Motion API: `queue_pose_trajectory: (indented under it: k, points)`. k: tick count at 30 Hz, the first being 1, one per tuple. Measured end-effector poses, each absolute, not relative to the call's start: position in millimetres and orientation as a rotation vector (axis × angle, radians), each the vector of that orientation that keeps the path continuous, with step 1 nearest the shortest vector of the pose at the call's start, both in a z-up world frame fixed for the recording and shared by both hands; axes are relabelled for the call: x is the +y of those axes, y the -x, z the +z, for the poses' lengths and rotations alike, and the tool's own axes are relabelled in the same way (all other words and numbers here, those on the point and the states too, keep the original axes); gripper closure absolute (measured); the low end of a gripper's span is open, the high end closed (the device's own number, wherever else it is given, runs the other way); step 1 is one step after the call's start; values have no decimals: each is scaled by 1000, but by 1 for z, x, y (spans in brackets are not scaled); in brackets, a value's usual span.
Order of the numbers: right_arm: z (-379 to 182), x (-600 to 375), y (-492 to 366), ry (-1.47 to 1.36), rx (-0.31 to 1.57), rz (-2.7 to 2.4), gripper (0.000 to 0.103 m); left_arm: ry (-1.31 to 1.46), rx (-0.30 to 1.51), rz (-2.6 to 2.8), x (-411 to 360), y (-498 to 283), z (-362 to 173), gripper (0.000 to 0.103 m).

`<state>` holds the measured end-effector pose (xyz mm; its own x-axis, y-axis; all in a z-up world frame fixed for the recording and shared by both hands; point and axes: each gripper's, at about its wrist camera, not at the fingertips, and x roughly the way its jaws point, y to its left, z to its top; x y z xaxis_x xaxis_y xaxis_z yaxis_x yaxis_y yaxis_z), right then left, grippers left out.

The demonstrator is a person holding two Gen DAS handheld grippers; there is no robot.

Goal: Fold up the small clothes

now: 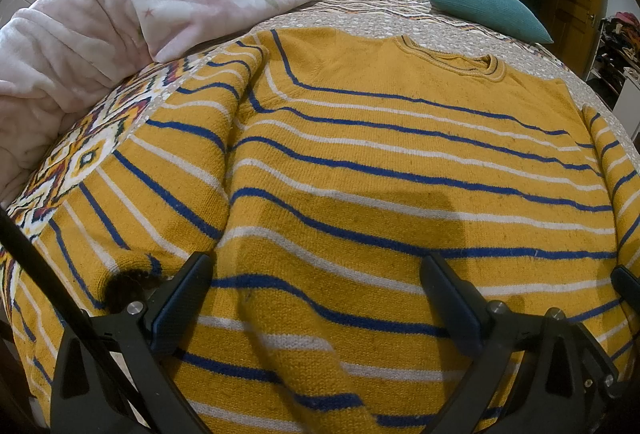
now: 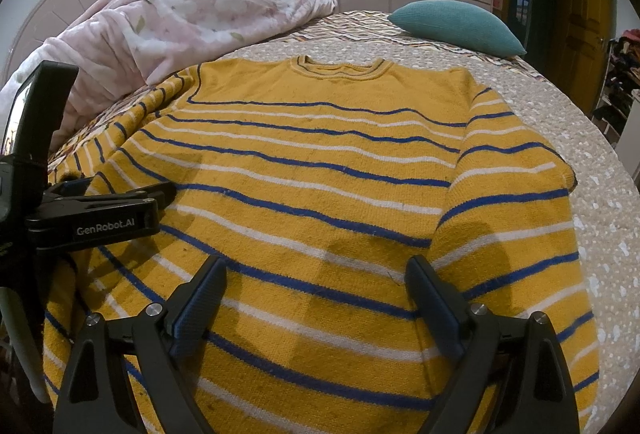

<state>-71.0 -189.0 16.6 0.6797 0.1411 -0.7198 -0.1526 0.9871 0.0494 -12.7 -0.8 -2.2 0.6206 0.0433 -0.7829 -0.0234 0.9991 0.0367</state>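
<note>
A yellow sweater (image 1: 380, 154) with blue and white stripes lies flat on the bed, collar (image 1: 452, 58) at the far side, both sleeves laid down along its sides. It also shows in the right wrist view (image 2: 320, 170). My left gripper (image 1: 316, 274) is open and empty, hovering over the sweater's lower left part beside the left sleeve cuff (image 1: 128, 274). My right gripper (image 2: 316, 274) is open and empty over the lower middle, left of the right sleeve (image 2: 516, 214). The left gripper's body (image 2: 96, 210) shows at the left of the right wrist view.
A pink blanket (image 1: 140, 6) is heaped at the far left of the bed. A teal pillow (image 1: 484, 8) lies at the far right. The patterned bedspread (image 2: 600, 194) is bare to the right of the sweater. Wardrobe doors stand behind the bed.
</note>
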Motion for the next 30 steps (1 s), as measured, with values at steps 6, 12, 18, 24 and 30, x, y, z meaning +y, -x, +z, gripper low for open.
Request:
queue_pose_trajectory:
  k: [6,12,18,24,30]
  points:
    - [17,-189,71,16,807,165,9,-24,900,38,-1,13,-2,0]
    - [17,-188,71,15,807,166,9,-24,900,38,-1,13,-2,0]
    - [17,-187,71,15,808,167,8,-24,900,38,-1,13,-2,0]
    - [17,-186,71,16,809,169,8,-24,900,38,-1,13,-2,0]
    - [17,-187,71,14,809,171,8,-24,900,38,-1,13,-2,0]
